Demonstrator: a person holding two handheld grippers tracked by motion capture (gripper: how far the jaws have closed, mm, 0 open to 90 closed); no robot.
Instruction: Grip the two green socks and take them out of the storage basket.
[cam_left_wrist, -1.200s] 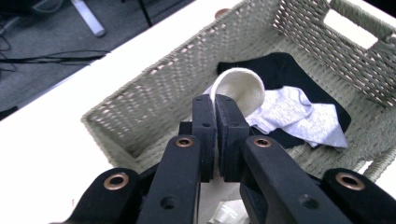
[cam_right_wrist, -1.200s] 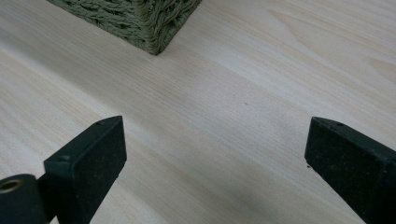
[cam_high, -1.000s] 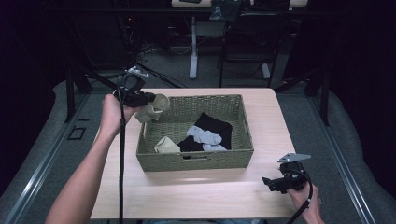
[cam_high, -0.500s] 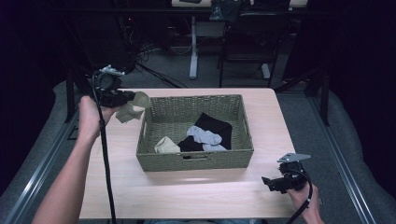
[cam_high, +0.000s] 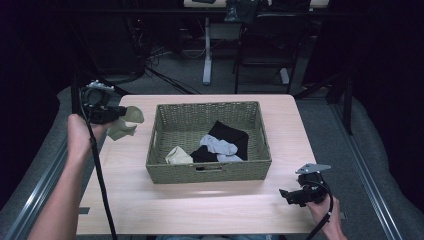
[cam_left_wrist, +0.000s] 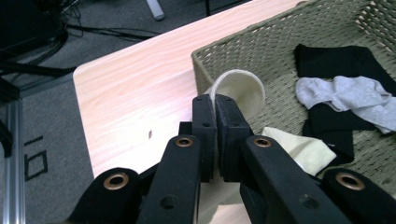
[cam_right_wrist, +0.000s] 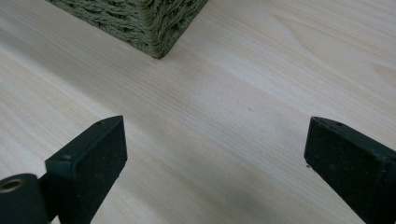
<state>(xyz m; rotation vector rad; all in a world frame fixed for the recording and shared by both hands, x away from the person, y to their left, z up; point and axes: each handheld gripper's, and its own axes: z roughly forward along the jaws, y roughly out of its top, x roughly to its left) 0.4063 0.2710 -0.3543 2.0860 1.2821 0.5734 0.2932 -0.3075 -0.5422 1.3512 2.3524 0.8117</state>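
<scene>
At the left of the high view, the person's left forearm runs up from the bottom edge, its hand raised beside the woven olive-green wicker basket (cam_high: 208, 172). The left gripper (cam_high: 120, 113) has its jaws clamped tight on a pale beige cotton sock (cam_high: 125, 124), which hangs over the light wooden table (cam_high: 200, 205) just left of the basket's rim. At the lower right, the right gripper (cam_high: 287, 193) rests low by the table's edge, jaws spread wide on nothing.

Left gripper (cam_high: 121, 116) at frame left, forearm extended, jaws clamped shut. Right gripper (cam_high: 286, 194) at lower right, hand low, jaws spread wide, nothing between.
</scene>
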